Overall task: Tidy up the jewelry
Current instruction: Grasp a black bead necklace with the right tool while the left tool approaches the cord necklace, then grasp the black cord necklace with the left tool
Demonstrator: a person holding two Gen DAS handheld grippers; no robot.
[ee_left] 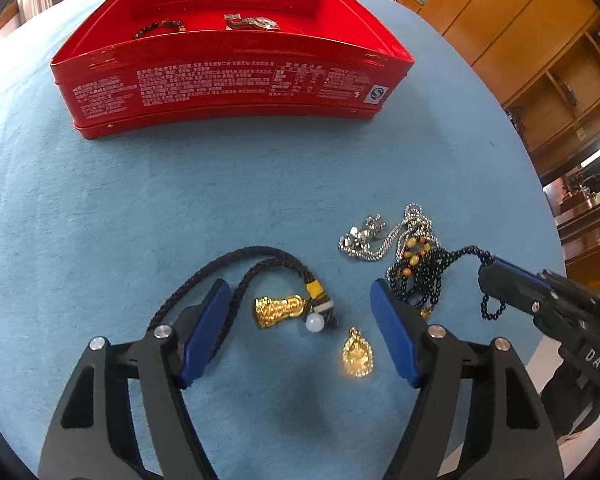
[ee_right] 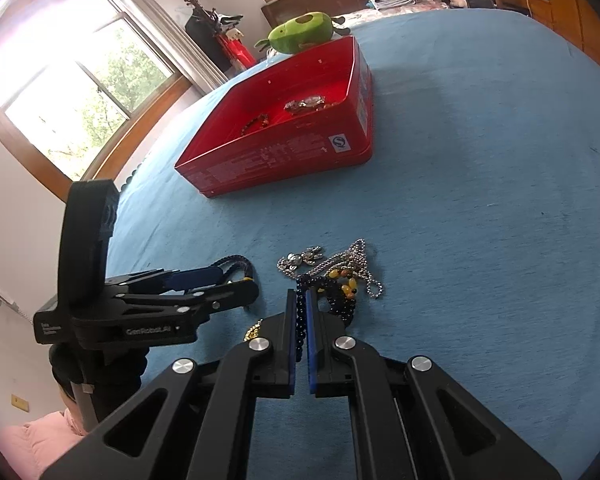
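- Left gripper (ee_left: 300,320): angled steeply down over the blue cloth (ee_left: 220,200), jaws apart, straddling the gold pendant (ee_left: 278,311) of the black cord necklace (ee_left: 236,268) without touching it.
- Pendant: long axis running left to right, cord looping away to far left.
- Right gripper (ee_right: 299,320): lower angle, clamped together on the black bead strand (ee_right: 300,312).
- Silver chain (ee_left: 384,240): just beyond the beads.
- Red tin (ee_left: 228,80): far side, holding a watch (ee_left: 256,23) and bracelet (ee_left: 160,28).
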